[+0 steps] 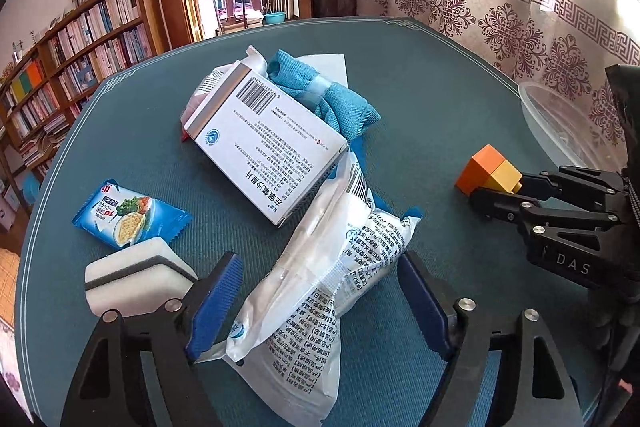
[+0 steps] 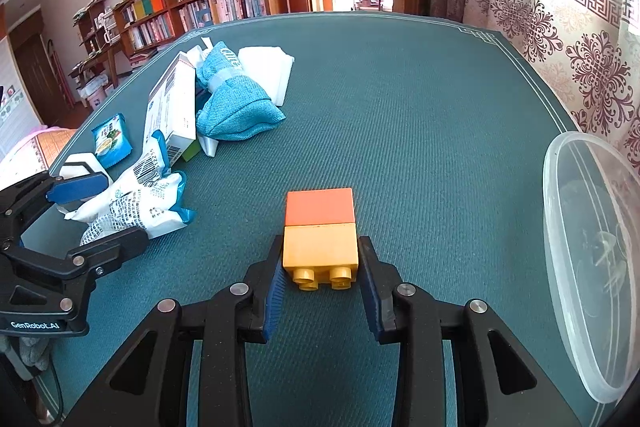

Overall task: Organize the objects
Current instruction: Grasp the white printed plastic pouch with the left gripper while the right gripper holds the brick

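From the left wrist view, the left hand-held gripper [image 1: 320, 303] stands spread wide around a white printed pouch [image 1: 320, 291] on the green table [image 1: 420, 99]; a white box [image 1: 268, 143] lies just beyond the pouch.

From the right wrist view, the right hand-held gripper [image 2: 320, 287] closes against the yellow half of an orange-and-yellow block [image 2: 320, 231], left of a clear tub [image 2: 592, 259].
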